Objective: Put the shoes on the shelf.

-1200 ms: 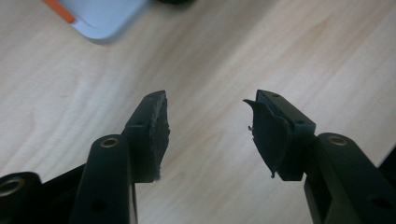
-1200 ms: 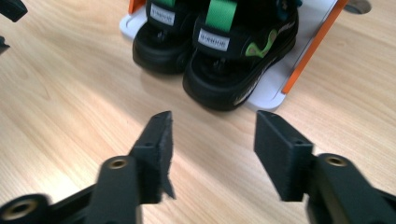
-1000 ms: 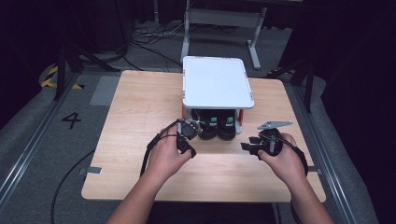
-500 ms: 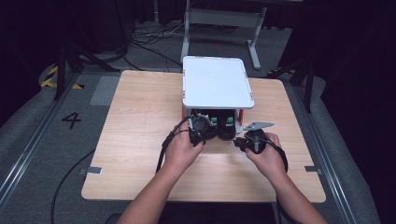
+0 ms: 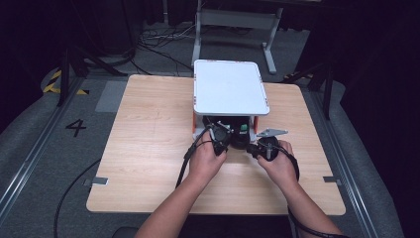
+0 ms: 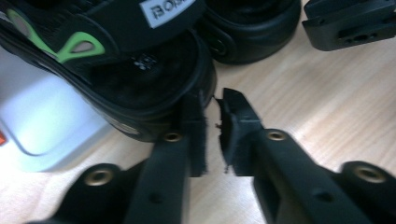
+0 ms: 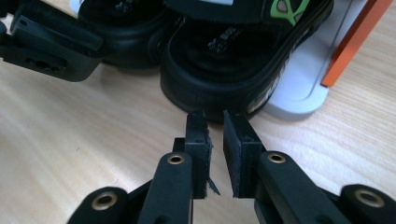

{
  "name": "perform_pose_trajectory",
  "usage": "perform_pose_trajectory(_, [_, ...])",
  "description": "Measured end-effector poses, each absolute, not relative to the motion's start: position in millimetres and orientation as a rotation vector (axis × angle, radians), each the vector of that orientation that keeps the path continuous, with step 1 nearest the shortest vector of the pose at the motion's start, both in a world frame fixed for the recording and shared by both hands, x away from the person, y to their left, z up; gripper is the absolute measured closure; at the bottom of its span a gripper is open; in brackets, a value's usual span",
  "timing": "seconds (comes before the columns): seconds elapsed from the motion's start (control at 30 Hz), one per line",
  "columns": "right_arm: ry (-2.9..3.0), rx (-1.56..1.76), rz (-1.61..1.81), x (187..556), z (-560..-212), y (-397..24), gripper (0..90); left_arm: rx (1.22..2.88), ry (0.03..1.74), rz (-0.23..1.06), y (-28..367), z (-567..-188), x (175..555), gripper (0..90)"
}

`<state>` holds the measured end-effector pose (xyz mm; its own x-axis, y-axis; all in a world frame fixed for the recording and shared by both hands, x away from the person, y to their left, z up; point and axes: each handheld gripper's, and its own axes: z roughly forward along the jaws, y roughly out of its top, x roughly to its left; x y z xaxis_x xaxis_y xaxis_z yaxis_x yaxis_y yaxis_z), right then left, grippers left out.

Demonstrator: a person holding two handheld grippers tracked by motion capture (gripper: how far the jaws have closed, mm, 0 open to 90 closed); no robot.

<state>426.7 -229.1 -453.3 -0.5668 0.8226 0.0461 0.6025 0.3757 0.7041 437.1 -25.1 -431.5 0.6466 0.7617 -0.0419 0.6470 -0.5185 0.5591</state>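
**Sandals under shelf: grippers at the heels, no hold made**

The sandals [image 5: 236, 136] stand side by side on the table [image 5: 148, 148], under the white shelf [image 5: 230, 91], heels towards the person. Neither has been drawn out or lifted.

The left gripper [image 6: 212, 100] sits low on the table with its tips at the heel rim of the left-hand sandal [image 6: 140, 79]. Its jaws have just been closing and now stand nearly together, with a thin slit of bare wood between the pads and nothing clamped.

The right gripper [image 7: 215, 116] is the same: tips at the heel of the right-hand sandal [image 7: 224, 60], jaws just closed to a narrow gap, nothing between them.

Judgement: the approach is done and the work itself is not begun. Whether the sandals are to be pushed or pulled, all of that remains
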Motion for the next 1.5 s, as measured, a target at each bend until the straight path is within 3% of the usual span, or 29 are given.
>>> perform_pose_trajectory(0.07, [2.315, 1.244, 1.012, 429.9, -452.6, -228.3, 81.9, 2.351, 1.093, 0.406, -23.6, -434.1, 439.9, 84.6])
perform_pose_trajectory(0.2, [2.295, 1.223, 1.014, 439.1, -455.7, -222.8, 81.8, 2.334, 1.116, 0.422, -21.2, -436.5, 446.2, 83.7])
perform_pose_trajectory(0.37, [2.256, 1.212, 1.031, 454.3, -458.0, -216.6, 79.2, 2.315, 1.111, 0.546, -19.6, -446.9, 458.6, 79.6])
perform_pose_trajectory(0.77, [2.207, 1.133, 1.012, 482.1, -464.2, -206.4, 76.2, 2.238, 1.085, 0.602, -26.2, -456.8, 479.1, 72.8])
perform_pose_trajectory(0.93, [2.187, 1.123, 1.007, 481.1, -465.7, -206.2, 70.6, 2.262, 1.056, 0.597, -27.0, -454.9, 477.8, 62.3])
perform_pose_trajectory(1.13, [2.216, 1.068, 1.014, 462.0, -458.6, -211.2, 59.7, 2.248, 1.042, 0.464, -27.7, -441.0, 454.7, 51.1])
perform_pose_trajectory(1.5, [2.171, 1.138, 1.239, 419.7, -401.8, -245.4, 43.9, 2.265, 1.002, 0.387, -3.9, -390.4, 403.7, 37.8])
